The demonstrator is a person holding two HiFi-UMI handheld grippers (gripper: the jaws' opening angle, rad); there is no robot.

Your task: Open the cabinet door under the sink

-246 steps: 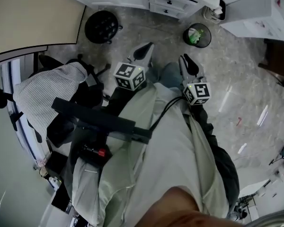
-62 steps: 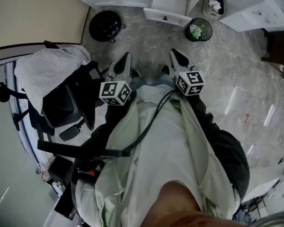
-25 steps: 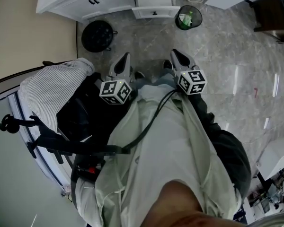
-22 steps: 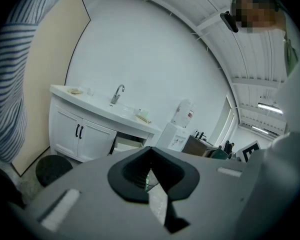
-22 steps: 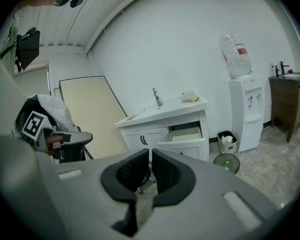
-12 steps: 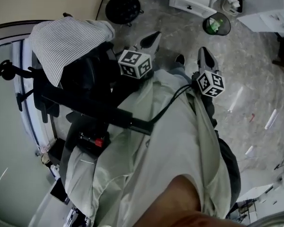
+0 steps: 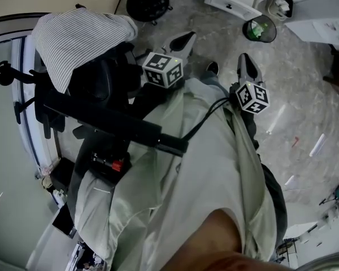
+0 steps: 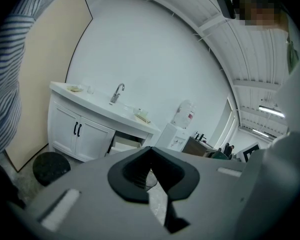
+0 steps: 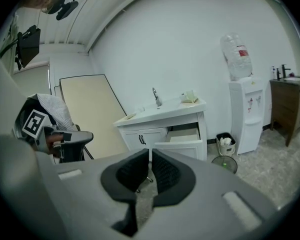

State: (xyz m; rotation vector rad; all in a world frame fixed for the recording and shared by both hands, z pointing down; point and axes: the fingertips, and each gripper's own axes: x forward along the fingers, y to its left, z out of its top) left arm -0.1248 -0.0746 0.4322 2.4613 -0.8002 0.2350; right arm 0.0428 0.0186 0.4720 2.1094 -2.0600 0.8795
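Standing well back from the sink cabinet (image 9: 162,118), the person holds both grippers out in front of the body, above the marble-patterned floor (image 7: 305,89).

Left gripper (image 8: 150,151): jaws closed, pad tips meeting, nothing between them. It is aimed toward the cabinet and touches nothing.

Right gripper (image 9: 150,154): jaws all but together, with only a thin slit between the pads and nothing in it. It is also aimed at the cabinet and clear of everything.

Cabinet doors (image 8: 75,131): a white pair with black handles, directly under the faucet (image 8: 117,92). Both are closed. In the right gripper view they sit just left of the drawer (image 9: 182,143), which is pulled out.

Other findings:
- A water dispenser (image 9: 245,109) stands right of the cabinet, with a small bin (image 9: 225,144) between them.
- A round basket (image 7: 259,28) with a green lining sits on the floor in front of the drawer.
- A black round stool (image 7: 148,3) stands on the floor before the cabinet's left end.
- A chair (image 7: 101,86) draped with striped cloth (image 7: 79,35) stands at the person's left, just beside the left gripper.
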